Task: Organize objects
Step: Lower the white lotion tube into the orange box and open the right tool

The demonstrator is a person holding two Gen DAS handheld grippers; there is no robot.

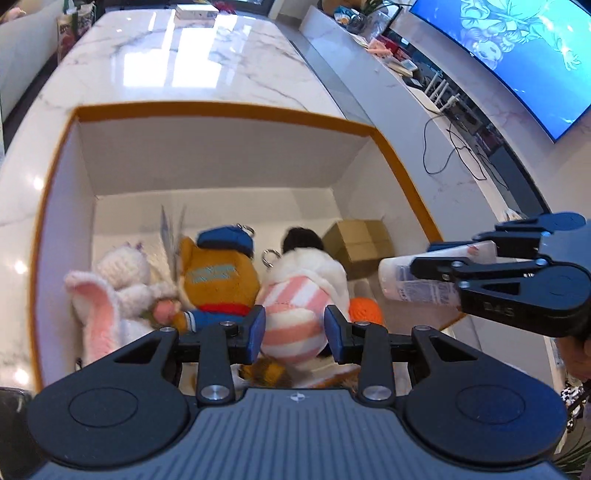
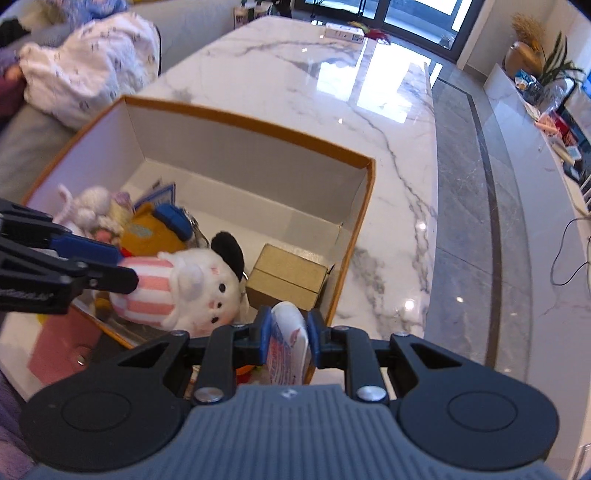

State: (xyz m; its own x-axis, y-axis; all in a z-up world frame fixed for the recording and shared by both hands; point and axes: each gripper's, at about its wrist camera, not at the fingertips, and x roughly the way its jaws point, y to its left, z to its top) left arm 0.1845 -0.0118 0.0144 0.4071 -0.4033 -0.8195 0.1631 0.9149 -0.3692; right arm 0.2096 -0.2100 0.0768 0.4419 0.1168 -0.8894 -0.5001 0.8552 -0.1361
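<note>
An orange-rimmed white box (image 1: 225,110) (image 2: 255,122) stands on the marble table. Inside lie a white bunny plush (image 1: 110,280), a brown bear plush in blue (image 1: 218,284), a small cardboard box (image 1: 360,242) (image 2: 286,275) and an orange ball (image 1: 365,310). My left gripper (image 1: 295,325) is shut on a pink-and-white striped plush (image 1: 291,321) (image 2: 177,291) and holds it over the box's near end. My right gripper (image 2: 288,330) is shut on a white tube (image 2: 288,343) (image 1: 417,280) just above the box's near right corner.
The marble table (image 1: 192,66) stretches beyond the box, with a small white carton (image 2: 343,31) at its far end. A sofa with a white blanket (image 2: 85,62) is on the left. A TV (image 1: 517,48) and a cluttered shelf are on the right.
</note>
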